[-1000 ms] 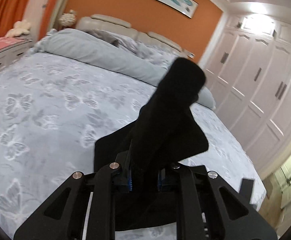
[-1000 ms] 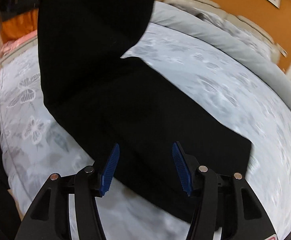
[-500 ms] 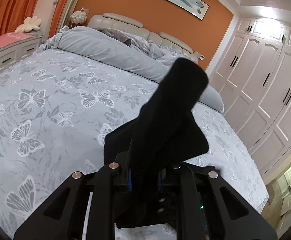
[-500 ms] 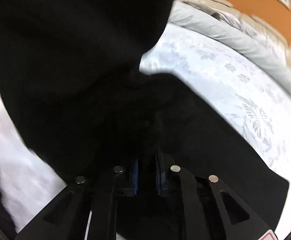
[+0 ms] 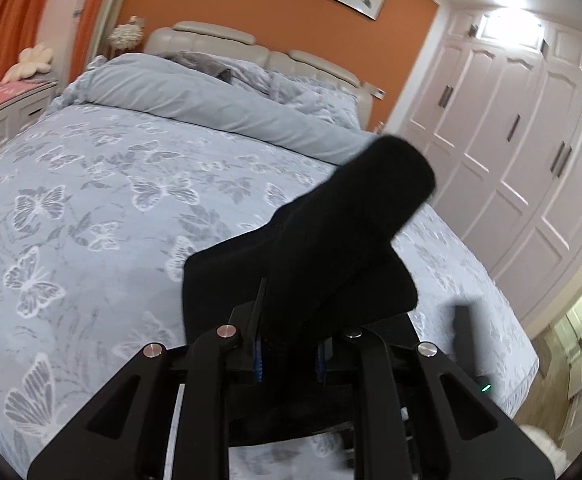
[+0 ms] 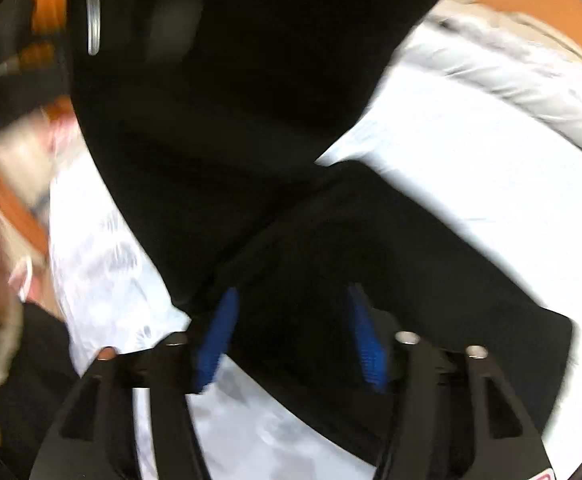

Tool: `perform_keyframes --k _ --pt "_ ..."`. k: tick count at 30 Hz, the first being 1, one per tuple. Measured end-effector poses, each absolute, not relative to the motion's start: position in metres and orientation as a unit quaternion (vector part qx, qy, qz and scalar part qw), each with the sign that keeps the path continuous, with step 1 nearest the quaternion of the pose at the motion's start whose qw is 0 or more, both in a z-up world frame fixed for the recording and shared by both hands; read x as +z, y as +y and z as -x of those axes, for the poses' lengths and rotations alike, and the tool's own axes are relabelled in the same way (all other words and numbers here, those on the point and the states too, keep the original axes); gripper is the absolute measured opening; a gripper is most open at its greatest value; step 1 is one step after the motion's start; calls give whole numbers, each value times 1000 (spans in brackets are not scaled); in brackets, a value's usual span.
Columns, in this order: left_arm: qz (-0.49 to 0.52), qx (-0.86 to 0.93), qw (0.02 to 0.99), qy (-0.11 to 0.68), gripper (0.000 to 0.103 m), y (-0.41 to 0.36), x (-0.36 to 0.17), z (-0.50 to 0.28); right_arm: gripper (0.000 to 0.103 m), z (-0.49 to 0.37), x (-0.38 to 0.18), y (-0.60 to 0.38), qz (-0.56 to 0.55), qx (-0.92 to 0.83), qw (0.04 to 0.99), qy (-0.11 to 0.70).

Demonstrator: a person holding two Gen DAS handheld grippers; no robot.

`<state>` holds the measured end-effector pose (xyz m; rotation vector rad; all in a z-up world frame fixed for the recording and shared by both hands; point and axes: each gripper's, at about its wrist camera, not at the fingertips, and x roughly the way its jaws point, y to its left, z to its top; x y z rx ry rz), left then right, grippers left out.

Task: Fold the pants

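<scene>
The pants [image 5: 331, 248] are black and lie partly on the bed [image 5: 91, 200], near its foot edge, with one end raised off the cover. In the left view that raised end stands up and forward out of the left gripper [image 5: 289, 354], whose blue pads are pressed onto the cloth, so the fabric rises away from the jaws toward the headboard while the rest spreads flat beneath and to either side. In the right view, which is blurred, the flat part of the pants [image 6: 391, 260] runs as a long band from lower left to right across the cover, and a lifted sheet of the same cloth hangs over the upper half of the frame. The right gripper [image 6: 291, 336] sits at the near edge of that band with its pads spread apart and cloth between them, not pinched. So the long axis runs across in front of the right gripper, and the left one holds the free end. Judging from this, the coming fold depends on carrying the left-held end along that axis over the flat part.
</scene>
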<state>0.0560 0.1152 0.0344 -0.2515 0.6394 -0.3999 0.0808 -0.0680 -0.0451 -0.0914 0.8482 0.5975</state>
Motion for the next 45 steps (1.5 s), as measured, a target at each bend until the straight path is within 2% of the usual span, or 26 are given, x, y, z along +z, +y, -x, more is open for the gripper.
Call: perform_keyframes --k 4,9,11,13,16,18,20,22,23,25,26,28,33,34,35,41,43,45 --pt "118 -213 916 320 17 90 32 -57 67 -79 -18 -189 -119 224 887 386" --pt "95 -237 910 326 17 35 27 -61 70 -87 -34 -254 -265 255 836 408" --pt "80 -247 906 334 18 2 17 -63 70 -89 -34 -255 -259 247 839 411" --pt "57 -258 896 357 28 -27 -3 -63 70 -88 -34 -255 -245 236 845 414" --pt "-20 -253 864 435 30 -65 -58 -60 71 -86 -44 -265 -254 216 836 436" --pt "-34 -255 858 445 33 -61 -67 -49 71 -80 -56 -268 -258 203 834 444" --pt "-31 -268 860 433 48 -49 -57 -37 70 -74 -58 -272 -244 194 842 441" --pt "-13 -293 866 404 88 -28 -40 -22 70 -64 -59 -273 -234 198 843 442" --pt "-3 -298 876 378 92 -16 -30 -13 70 -61 -65 -272 -239 203 836 450" --pt "-7 -297 888 351 92 -4 -20 -7 59 -61 -85 -271 -262 228 812 469" --pt "-14 -291 896 335 92 4 -16 -5 47 -69 -93 -268 -274 240 799 479" --pt "-22 -269 904 331 92 11 -16 -10 46 -78 -107 -262 -297 250 777 496" --pt "8 -228 898 376 92 24 -29 -39 48 -98 -142 -247 -347 269 728 526" --pt "13 -224 896 383 92 25 -31 -43 42 -101 -141 -242 -337 267 739 519" --pt "13 -218 896 387 92 25 -33 -46 18 -102 -137 -238 -320 260 749 519" --pt "13 -220 900 375 92 23 -30 -41 13 -78 -38 -233 -201 253 842 432" --pt "-6 -218 898 382 92 14 -39 -41 14 -80 -49 -249 -166 196 858 445" --pt "-28 -211 893 397 92 3 -53 -44 28 -94 -93 -265 -171 148 835 502"
